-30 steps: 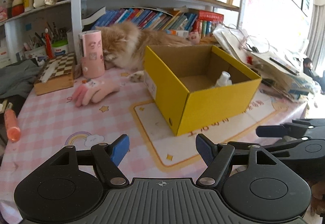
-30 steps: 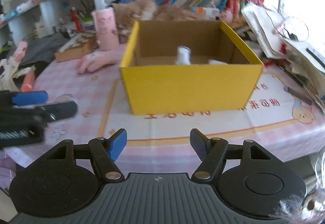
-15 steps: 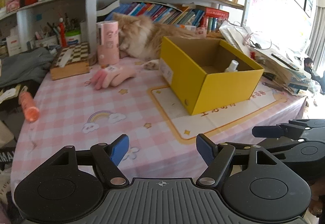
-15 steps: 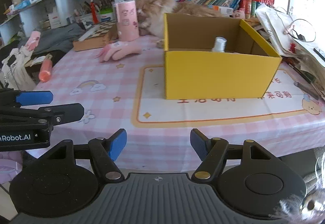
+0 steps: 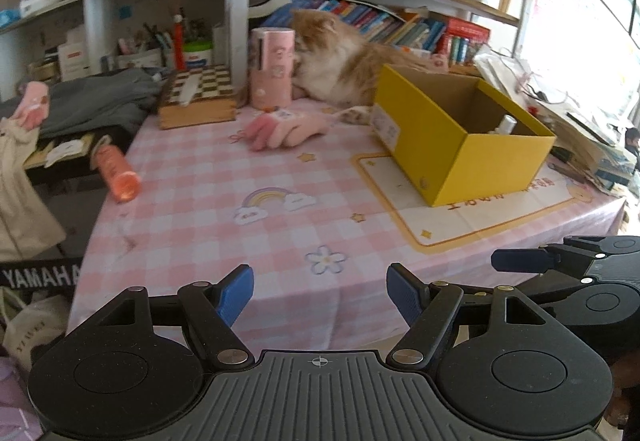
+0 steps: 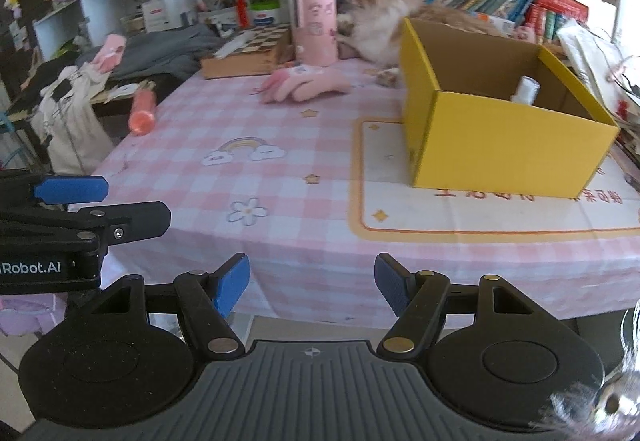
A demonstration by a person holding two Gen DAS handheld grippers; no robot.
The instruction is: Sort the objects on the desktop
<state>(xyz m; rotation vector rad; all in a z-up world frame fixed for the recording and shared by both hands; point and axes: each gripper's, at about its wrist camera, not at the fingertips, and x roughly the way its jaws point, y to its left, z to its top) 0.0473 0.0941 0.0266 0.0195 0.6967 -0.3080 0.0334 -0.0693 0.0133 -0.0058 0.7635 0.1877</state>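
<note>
- Left gripper [image 5: 320, 289]: jaws apart, nothing between the blue pads; it hangs at the near edge of the table [image 5: 208, 241], clear of every object.
- Right gripper [image 6: 312, 283]: jaws apart and empty too, just beside the left one, also at the near edge.
- Yellow box [image 5: 460, 145]: open-topped, on the right half of the table, on the printed mat. You treat it as the likely bin. A small white bottle [image 6: 525, 89] stands inside by the far wall.
- Pink glove [image 5: 284, 127]: lies flat mid-table, left of the box, well apart from both grippers. Soft and limp, so pinch you a thick fold at the cuff rather than the fingers.
- Orange tube [image 5: 116, 171]: lies on its side at the left table edge, part overhanging by the look of it. Close across its width, and approach from the table side so you do not nudge it off.
- Pink cylinder [image 5: 272, 69]: upright at the back, touching or just beside the cat [image 5: 340, 65]. Leave it for later; move slowly near the animal.
- Chessboard box [image 5: 198, 101]: back left, probably too wide for one gripper.
- Step in hand, as judged: picking the next object. The left gripper suits the tube, the right the glove. Keep the two apart when crossing to the box.
</note>
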